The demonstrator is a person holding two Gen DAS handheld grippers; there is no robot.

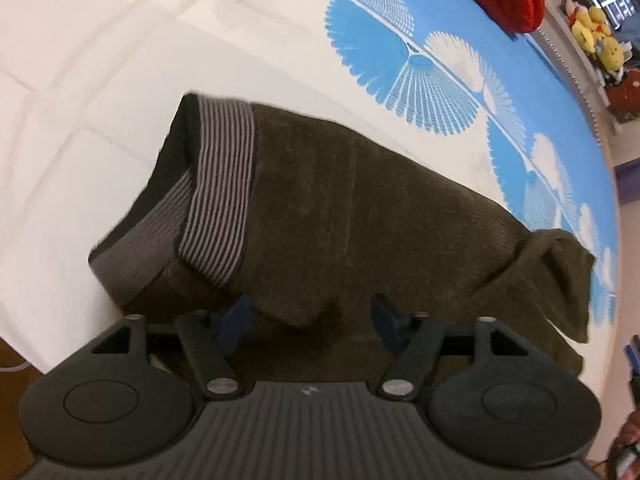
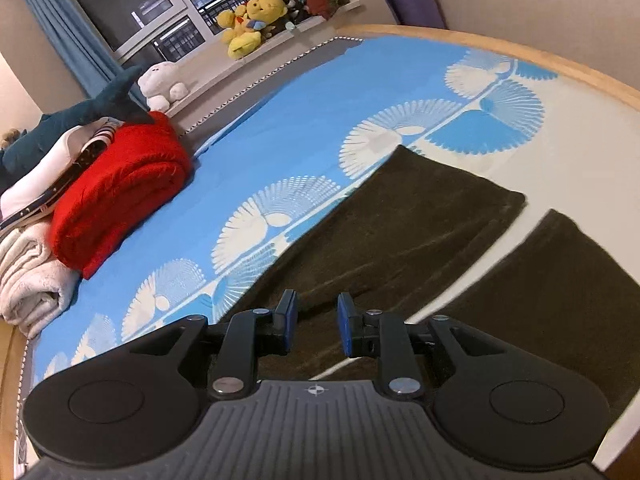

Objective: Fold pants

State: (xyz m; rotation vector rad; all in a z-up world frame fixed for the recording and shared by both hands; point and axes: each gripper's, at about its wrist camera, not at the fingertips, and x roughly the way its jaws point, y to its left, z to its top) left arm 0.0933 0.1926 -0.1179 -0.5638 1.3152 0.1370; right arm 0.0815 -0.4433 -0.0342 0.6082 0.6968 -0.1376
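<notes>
Dark olive pants (image 1: 360, 208) lie on the bed, their grey striped waistband (image 1: 224, 192) at the left in the left wrist view. My left gripper (image 1: 310, 318) points down at the near edge of the pants with its jaws wide apart. A fold of cloth sags between the blue pads (image 1: 384, 316), which do not press on it. In the right wrist view both legs lie spread apart, one (image 2: 400, 220) ahead and one (image 2: 560, 300) to the right. My right gripper (image 2: 317, 320) hovers over the near leg, its pads a little apart with nothing pinched.
The bed sheet (image 2: 280, 92) is blue and white with fan prints. A folded red blanket (image 2: 120, 192) and beige towels (image 2: 28, 280) are stacked at the left. Plush toys (image 2: 252, 20) sit on the window ledge. A wooden bed rim (image 2: 520, 48) curves round the far edge.
</notes>
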